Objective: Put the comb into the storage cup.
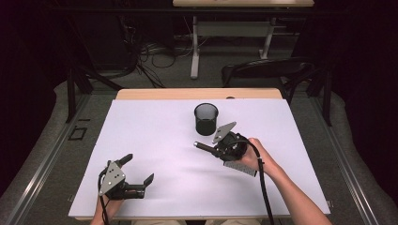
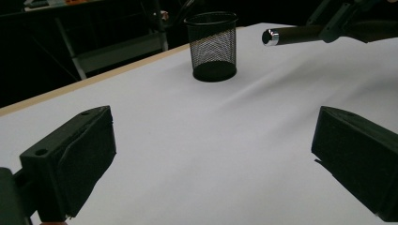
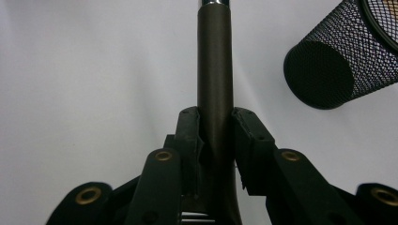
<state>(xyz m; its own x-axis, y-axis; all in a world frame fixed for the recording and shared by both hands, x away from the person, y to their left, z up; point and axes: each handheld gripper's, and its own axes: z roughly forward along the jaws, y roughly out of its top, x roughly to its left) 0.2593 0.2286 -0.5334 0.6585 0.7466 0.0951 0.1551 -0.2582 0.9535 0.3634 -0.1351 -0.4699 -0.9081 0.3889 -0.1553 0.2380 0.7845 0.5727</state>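
- My left gripper [image 1: 139, 170] rests at seven o'clock on the counter [image 1: 155, 140], jaws wide, holding nothing.
- My right gripper [image 3: 215, 136] clamps a dark pen [image 3: 215, 65], chrome-tipped, pointing to nine o'clock: probably light, stiff, slick; grip mid-barrel.
- The mesh cup [image 1: 206, 118] stands upright at twelve o'clock, just beyond.

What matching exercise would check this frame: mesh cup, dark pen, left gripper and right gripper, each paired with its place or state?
Things:
1. mesh cup
2. dark pen
3. left gripper
4. right gripper

States:
A. fingers spread wide, nothing between them
B. stands upright toward the far side of the white sheet
C. clamped between two fingers, silver tip sticking out
D. shut on a slim rod, lifted off the table beside the cup

Pairs: 1-B, 2-C, 3-A, 4-D
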